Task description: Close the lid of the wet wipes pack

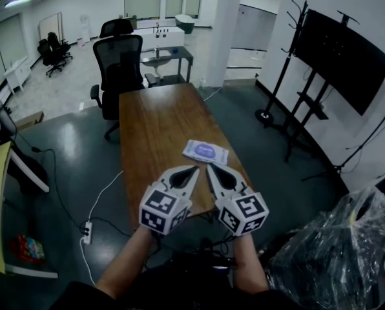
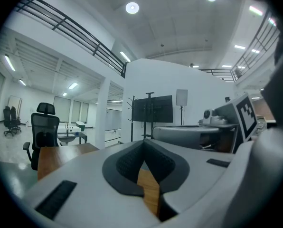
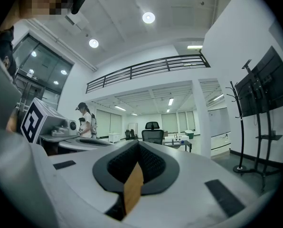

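A wet wipes pack (image 1: 205,152) lies flat on the wooden desk (image 1: 155,128), towards the desk's right edge and about halfway along it; the pack is pale with a purple patch on top, and whether its lid is up or down is too small to tell from the head view. Both tools are held side by side over the near end of the desk, pointing level and away from the person; the left tool (image 1: 194,169) and the right tool (image 1: 210,168) have their tips close to each other, short of the pack and not touching it.

The left tool is closed with nothing in it; in its own view the dark ribbed pads (image 2: 126,163) meet at the front, and only a sliver of desk wood shows through the gap behind them. The right tool is closed and empty too; its pads (image 3: 152,163) come together at the tip in the same way.

A black office chair (image 1: 118,64) stands at the far end of the desk; a large dark screen (image 1: 345,51) on a black stand is off to the right; a crumpled clear plastic bag (image 1: 334,250) sits at the lower right; a white power strip (image 1: 87,232) lies on the dark floor to the left of the desk. In the right gripper view a person (image 3: 86,120) in a cap stands well away, beside other desks.
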